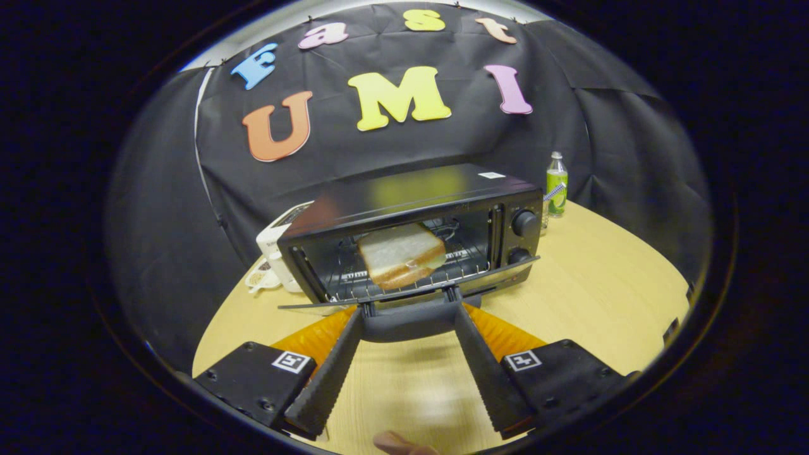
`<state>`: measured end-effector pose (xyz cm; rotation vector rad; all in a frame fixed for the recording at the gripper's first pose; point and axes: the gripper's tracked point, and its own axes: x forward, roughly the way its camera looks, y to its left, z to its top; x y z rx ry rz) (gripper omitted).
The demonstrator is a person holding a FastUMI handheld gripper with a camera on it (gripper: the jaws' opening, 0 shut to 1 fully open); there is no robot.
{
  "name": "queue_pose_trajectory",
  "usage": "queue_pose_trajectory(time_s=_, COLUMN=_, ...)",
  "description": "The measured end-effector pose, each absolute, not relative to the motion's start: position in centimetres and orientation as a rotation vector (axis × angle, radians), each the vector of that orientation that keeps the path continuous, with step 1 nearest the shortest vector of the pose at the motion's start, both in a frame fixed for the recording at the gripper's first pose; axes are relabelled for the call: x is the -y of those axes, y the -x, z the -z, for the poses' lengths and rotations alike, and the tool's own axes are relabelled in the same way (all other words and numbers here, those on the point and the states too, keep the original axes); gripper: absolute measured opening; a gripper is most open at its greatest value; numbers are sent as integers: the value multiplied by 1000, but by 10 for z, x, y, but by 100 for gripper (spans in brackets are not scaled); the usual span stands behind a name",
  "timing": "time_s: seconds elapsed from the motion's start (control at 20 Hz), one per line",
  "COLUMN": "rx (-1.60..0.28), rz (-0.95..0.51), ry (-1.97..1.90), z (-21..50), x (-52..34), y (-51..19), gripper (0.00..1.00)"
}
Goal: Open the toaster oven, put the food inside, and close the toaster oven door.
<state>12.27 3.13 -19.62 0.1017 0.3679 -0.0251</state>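
Note:
The black toaster oven (436, 208) stands on the wooden table (600, 284) with its door (328, 303) dropped down flat toward me. A slice of bread (401, 254) lies tilted on the wire rack inside. My gripper (409, 311) is open wide right at the door's front edge. The dark door handle (409, 325) lies crosswise between my two fingertips, and its ends reach about as far as each finger (335, 366). I cannot tell whether the fingers touch it.
A white toaster (278, 243) and a small dish (261, 277) sit behind the oven's left side. A green bottle (557, 189) stands at the oven's right rear. Bare table lies to the right of the oven. A person's fingertip (404, 444) shows below my fingers.

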Motion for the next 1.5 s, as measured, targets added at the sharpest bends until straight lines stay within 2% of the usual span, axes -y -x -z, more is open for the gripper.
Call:
queue_pose_trajectory(time_s=0.3, rx=-273, rz=6, ry=-63, z=184, x=-34, y=-141, gripper=97)
queue_pose_trajectory(time_s=0.75, rx=-335, rz=35, ry=-112, z=204, x=-8, y=-160, gripper=97)
queue_pose_trajectory(time_s=1.1, rx=-257, rz=13, ry=-66, z=159, x=-17, y=-122, gripper=96)
queue_pose_trajectory(time_s=1.5, rx=-101, rz=4, ry=-59, z=62, x=-15, y=-29, gripper=96)
